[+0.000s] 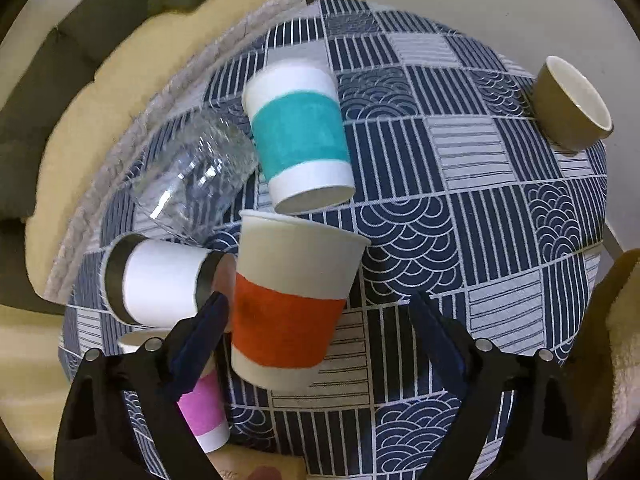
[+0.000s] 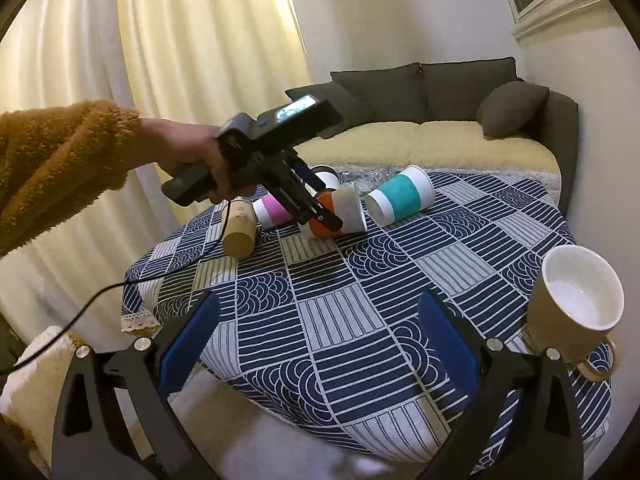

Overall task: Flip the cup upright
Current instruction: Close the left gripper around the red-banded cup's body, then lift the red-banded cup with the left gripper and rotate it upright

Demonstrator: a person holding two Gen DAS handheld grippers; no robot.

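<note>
The orange-banded cup (image 1: 291, 304) sits in the cluster of cups on the counter (image 1: 460, 208), tilted with its rim up and away from the left gripper (image 1: 320, 312); in the right wrist view that gripper covers part of it, so I can't tell if its base touches the cloth. The left gripper's fingers are spread wide around it, not clamped. The right gripper (image 2: 316, 336) is apart too, holding nothing, near the brown mug (image 2: 576, 312), whose handle is partly hidden.

Black-framed tongs (image 2: 318, 344) with blue pads (image 2: 188, 344), silver screws, and a fuzzy mustard sleeve (image 2: 60, 172).
</note>
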